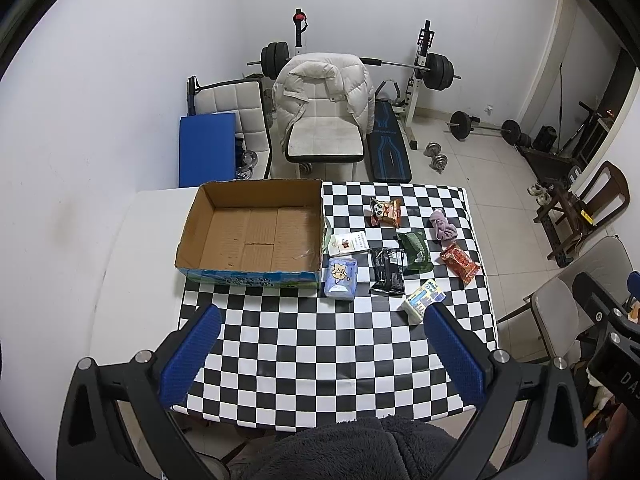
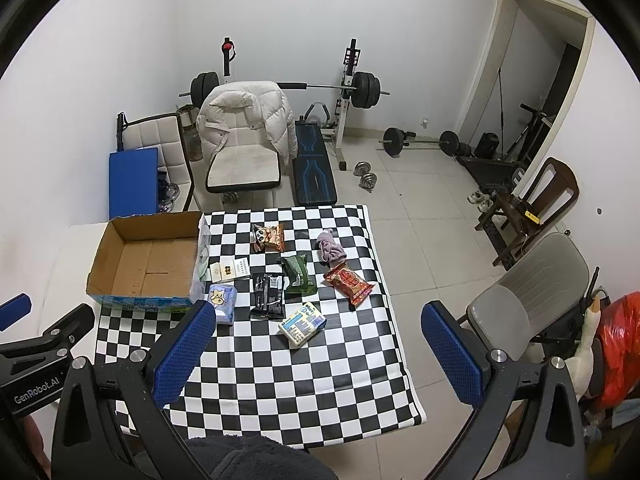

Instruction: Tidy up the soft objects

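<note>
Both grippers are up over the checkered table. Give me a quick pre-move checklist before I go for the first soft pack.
1. Left gripper open, nothing between its fingers: ok.
2. Right gripper open, nothing held: ok.
3. Brown cardboard box open-topped, nothing inside: ok.
4. Light blue tissue pack beside the box, lying flat and unobstructed: ok.
5. Black foil pouch and dark green pouch touching or just close: cannot tell.
6. Purple cloth bundle near the table's far right edge but fully on it: ok.

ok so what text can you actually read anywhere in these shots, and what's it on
"GenRobot.AI" on the left tool's body, seen from the right wrist view.
"DA", cut off, on the right tool's body, seen from the left wrist view.
Print on the packets, such as the black packet, and on the cardboard box front: too small to read.
</note>
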Tool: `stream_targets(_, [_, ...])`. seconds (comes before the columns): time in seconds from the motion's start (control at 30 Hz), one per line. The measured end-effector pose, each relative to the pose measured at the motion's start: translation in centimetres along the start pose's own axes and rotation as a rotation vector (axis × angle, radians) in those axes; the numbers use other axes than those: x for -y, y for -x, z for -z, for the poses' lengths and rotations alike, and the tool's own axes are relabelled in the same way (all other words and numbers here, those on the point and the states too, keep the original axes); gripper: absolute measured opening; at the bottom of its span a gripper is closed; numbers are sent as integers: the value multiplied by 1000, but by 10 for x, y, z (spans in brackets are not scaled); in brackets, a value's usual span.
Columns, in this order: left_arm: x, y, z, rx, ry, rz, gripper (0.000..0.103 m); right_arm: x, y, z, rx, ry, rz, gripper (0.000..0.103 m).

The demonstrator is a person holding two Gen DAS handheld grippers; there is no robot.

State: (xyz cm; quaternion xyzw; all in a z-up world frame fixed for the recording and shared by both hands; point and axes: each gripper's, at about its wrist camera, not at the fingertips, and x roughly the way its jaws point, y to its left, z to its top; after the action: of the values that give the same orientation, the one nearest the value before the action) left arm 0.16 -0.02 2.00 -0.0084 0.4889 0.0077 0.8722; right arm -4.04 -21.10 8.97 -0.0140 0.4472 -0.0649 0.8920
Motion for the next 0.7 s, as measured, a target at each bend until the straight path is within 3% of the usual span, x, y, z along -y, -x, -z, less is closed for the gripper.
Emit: stream_targets(0.7, [1,1,0,3,1,-1,103,1,0,1,4,1,-1,103])
